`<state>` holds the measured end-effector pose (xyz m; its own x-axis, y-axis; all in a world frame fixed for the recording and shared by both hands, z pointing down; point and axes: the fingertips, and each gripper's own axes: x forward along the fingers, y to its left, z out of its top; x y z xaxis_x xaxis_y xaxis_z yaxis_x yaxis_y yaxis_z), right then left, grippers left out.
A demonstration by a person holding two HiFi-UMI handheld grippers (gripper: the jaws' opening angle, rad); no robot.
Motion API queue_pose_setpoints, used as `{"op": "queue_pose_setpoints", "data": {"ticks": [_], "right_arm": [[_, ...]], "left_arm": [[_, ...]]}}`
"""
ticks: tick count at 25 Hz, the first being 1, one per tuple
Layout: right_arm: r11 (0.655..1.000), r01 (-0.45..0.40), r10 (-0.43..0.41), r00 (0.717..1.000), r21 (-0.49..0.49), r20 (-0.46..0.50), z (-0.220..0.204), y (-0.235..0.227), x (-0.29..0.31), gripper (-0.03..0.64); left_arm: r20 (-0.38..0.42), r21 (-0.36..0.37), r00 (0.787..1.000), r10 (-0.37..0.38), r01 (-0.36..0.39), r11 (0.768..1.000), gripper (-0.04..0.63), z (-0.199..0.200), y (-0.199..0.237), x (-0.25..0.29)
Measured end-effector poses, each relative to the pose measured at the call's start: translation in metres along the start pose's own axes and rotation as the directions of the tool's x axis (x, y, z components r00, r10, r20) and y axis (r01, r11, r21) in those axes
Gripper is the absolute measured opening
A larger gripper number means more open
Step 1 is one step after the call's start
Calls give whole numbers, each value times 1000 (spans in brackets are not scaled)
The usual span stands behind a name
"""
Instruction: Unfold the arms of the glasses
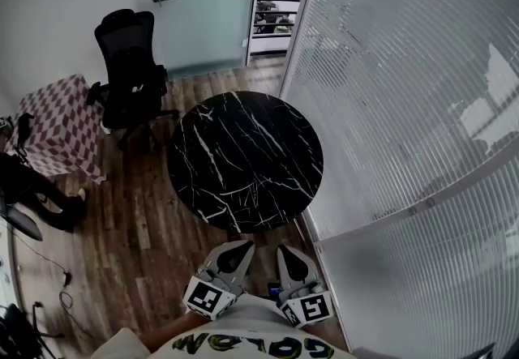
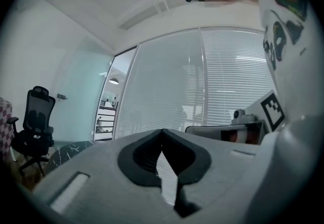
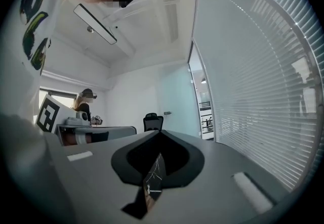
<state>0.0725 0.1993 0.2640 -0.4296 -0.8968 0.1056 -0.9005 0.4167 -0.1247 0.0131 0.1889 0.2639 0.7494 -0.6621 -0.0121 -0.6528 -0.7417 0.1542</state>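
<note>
Wood-plank floor (image 1: 138, 228) and a ribbed blind wall (image 1: 405, 106) frame a round, glossy black tabletop (image 1: 243, 159) veined white like marble. My left gripper (image 1: 241, 246) and right gripper (image 1: 285, 251) hang near its edge, jaws pressed together on nothing. I cannot make out the glasses anywhere.

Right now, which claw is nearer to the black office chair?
Left. The left claw, short of the round table, is on the side of the black office chair; the right claw is beside it, farther off, near the slatted glass wall.
</note>
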Motion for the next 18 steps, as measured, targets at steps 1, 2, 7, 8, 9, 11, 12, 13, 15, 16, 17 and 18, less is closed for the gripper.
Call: {"op": "queue_pose_setpoints", "data": {"ticks": [1,2,7,8,9,11,12,13,15,16,17,18], "right_arm": [[1000,-1,1,1000,-6,2,3,-1,11,2],[1000,-1,1,1000,-10,7,7,-1,23,2],[1000,-11,11,1000,-23,26,19,-1,82,2],[1000,-12,12,1000,-22,25,20,1,94,2],[1000,-13,14,1000,-21,24,22,2,105,2],[1000,-17,18,1000,-21,22,24,5,126,2],[1000,-19,20,1000,-23,20,25,7,135,2],[999,-21,21,1000,-25,18,26,9,145,2],[999,-24,24,1000,-26,10,27,12,163,2],[999,-26,26,1000,-28,7,27,14,171,2],[999,-29,29,1000,-35,6,28,15,178,2],[999,-32,32,999,-44,7,27,15,184,2]], "left_arm": [[1,1,1000,-2,2,1000,5,4,10,4],[1,3,1000,-3,3,1000,5,7,21,8],[14,5,1000,3,-3,1000,5,22,76,23],[15,4,1000,4,-4,1000,5,24,87,25],[15,4,1000,6,-6,1000,5,25,97,27],[9,2,1000,9,-9,1000,5,26,118,29],[6,0,1000,11,-11,1000,5,27,127,30],[6,-3,1000,13,-13,1000,5,28,136,31],[-3,-7,1000,17,-17,1000,5,28,154,32],[-12,-10,1000,19,-19,1000,5,26,162,33],[-17,-13,1000,21,-21,1000,5,24,170,33],[-16,-16,1000,20,-21,1000,5,24,177,35]]}}
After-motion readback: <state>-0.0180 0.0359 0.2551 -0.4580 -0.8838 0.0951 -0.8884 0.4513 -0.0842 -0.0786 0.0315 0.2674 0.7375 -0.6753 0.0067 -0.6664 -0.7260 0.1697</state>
